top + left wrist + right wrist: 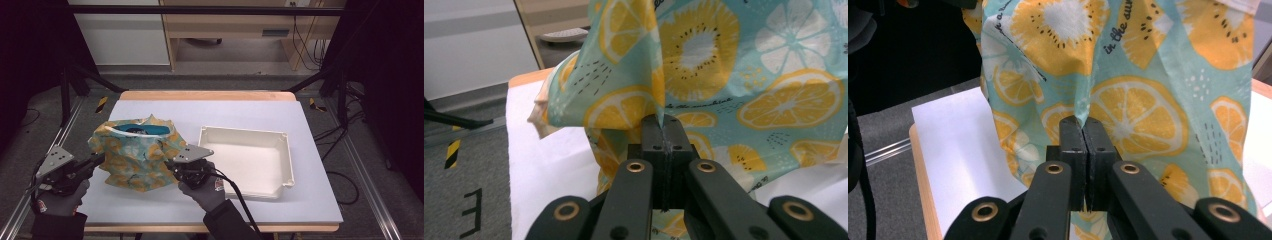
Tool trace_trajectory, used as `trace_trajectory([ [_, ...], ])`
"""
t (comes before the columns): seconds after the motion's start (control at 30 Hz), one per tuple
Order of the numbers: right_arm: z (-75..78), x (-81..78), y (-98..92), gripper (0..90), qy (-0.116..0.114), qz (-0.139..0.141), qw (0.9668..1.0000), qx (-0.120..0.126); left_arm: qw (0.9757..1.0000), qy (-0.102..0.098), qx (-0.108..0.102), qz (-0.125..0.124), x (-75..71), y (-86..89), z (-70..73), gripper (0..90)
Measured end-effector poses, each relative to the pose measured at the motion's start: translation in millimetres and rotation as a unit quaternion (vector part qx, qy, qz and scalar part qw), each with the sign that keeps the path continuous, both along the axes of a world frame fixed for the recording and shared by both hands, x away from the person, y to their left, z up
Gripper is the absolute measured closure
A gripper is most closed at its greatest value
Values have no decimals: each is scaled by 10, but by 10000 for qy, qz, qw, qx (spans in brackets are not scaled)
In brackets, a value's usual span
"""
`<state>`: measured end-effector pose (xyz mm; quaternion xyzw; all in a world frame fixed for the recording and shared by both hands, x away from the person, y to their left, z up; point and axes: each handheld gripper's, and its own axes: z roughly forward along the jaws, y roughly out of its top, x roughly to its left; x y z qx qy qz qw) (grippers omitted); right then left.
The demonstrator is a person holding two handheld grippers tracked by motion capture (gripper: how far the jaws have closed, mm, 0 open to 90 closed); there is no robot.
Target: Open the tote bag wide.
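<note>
Black jaws of the left gripper (663,131) and right gripper (1084,131) are both clamped on folds of the citrus-print cloth bag (136,152), which stands lifted and spread on the surface (240,112) left of the white tray (287,150). Grasping appears complete; moving or folding the bag remains.

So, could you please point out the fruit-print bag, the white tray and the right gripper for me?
bag (131,159): high view, on its front panel.
tray (287,161): high view, on its right rim.
right gripper (1083,126): right gripper view, where its closed jaw tips pinch the bag.
</note>
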<state>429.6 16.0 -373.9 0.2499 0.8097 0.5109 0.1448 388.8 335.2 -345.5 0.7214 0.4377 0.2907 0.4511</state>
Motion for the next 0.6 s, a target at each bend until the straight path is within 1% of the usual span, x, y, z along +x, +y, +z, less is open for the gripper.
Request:
trace_trajectory([
  [0.1, -4, -2, 11, 880, 3, -12, 10000, -1, 10000, 41, 27, 41, -18, 27, -31, 900],
  [0.13, -9, 2, 22, 873, -14, -21, 10000, -8, 9999, 78, 55, 45, -25, 37, -47, 900],
  [0.2, -14, 6, 26, 871, -3, -36, 10000, -35, 9999, 141, 48, 49, -29, 51, -91, 900],
  [0.3, -46, 16, 50, 881, 50, -59, 9999, -73, 9996, 256, 75, 26, -11, 53, -151, 900],
  [0.4, -53, 13, 60, 893, 53, -58, 9999, -107, 9994, 314, 107, 18, 10, 35, -187, 900],
  [0.5, -52, 14, 66, 900, 43, -75, 9999, -113, 9995, 298, 108, 50, 15, 25, -194, 900],
  [0.6, -55, 10, 69, 900, 49, -51, 9999, -121, 9996, 262, 37, 72, 8, 49, -176, 898],
])
